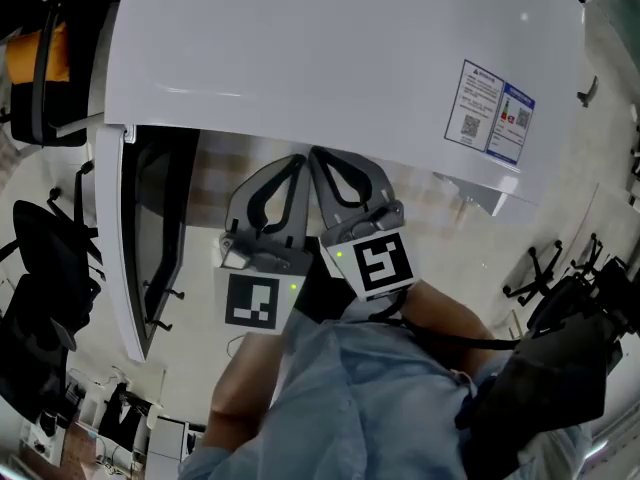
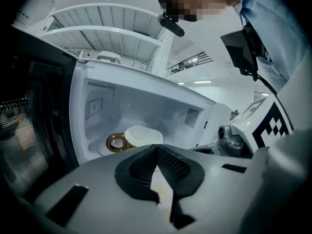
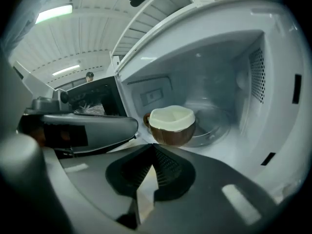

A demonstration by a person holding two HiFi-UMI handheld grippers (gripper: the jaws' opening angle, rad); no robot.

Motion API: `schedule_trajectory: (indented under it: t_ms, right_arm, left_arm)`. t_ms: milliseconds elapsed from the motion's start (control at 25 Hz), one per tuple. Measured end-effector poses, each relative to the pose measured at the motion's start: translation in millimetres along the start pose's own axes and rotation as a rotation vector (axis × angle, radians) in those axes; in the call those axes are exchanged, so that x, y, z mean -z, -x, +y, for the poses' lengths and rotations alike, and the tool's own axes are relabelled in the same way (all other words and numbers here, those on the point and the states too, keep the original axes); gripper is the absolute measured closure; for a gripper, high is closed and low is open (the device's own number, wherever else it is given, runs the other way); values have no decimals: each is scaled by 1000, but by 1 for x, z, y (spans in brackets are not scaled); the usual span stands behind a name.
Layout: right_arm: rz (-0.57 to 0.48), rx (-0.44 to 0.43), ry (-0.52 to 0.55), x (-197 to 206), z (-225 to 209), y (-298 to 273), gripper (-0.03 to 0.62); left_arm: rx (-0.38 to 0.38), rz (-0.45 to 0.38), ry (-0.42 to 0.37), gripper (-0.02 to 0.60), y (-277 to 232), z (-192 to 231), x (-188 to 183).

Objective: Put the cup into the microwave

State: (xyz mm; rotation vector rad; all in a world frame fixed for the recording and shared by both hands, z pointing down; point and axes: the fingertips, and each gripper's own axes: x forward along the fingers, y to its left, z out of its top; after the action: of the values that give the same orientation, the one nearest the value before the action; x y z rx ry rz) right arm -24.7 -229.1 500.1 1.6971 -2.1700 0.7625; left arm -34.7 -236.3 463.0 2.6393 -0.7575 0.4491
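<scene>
The cup (image 3: 171, 126) sits inside the microwave (image 3: 229, 67), untouched. The left tool (image 2: 156, 149) and right tool (image 3: 153, 149) are pinched closed, empty. Its door (image 1: 135, 268) stands open, probably the only job left.

1. A white-and-blue label (image 1: 490, 113) sits near the right edge of the microwave's (image 1: 300, 58) top. It carries a square code and small red pictures, but its print is too small to read.
2. The two cubes bear black-and-white square patterns, the left marker (image 1: 252, 303) and the right marker (image 1: 385, 263), with no lettering.
</scene>
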Motion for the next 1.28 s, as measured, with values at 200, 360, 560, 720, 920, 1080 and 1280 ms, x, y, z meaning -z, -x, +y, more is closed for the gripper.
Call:
schedule_trajectory:
  t_ms: [200,360,560,720,920,1080,1280]
  right_arm:
    - [30,34,6,3,-8,-17,594]
    - [25,60,-4,-1,-16,-24,594]
    - [19,80,-4,-8,-27,-32,594]
    - [20,91,-2,-13,-32,-39,594]
    - [12,90,-3,-17,-34,-42,594]
    - [7,47,4,-16,-25,-37,592]
    - [-10,-28,14,-15,-8,-8,592]
  left_arm:
    - [34,34,16,577,-21,8,10]
    - [46,30,20,577,-34,14,7]
    - [56,18,26,577,-46,20,1]
    - [69,15,11,577,-54,24,-4]
    - [73,3,5,577,-58,25,-11]
    - [65,-9,-10,577,-51,19,-13]
    - [22,-37,-33,577,-27,-7,-22]
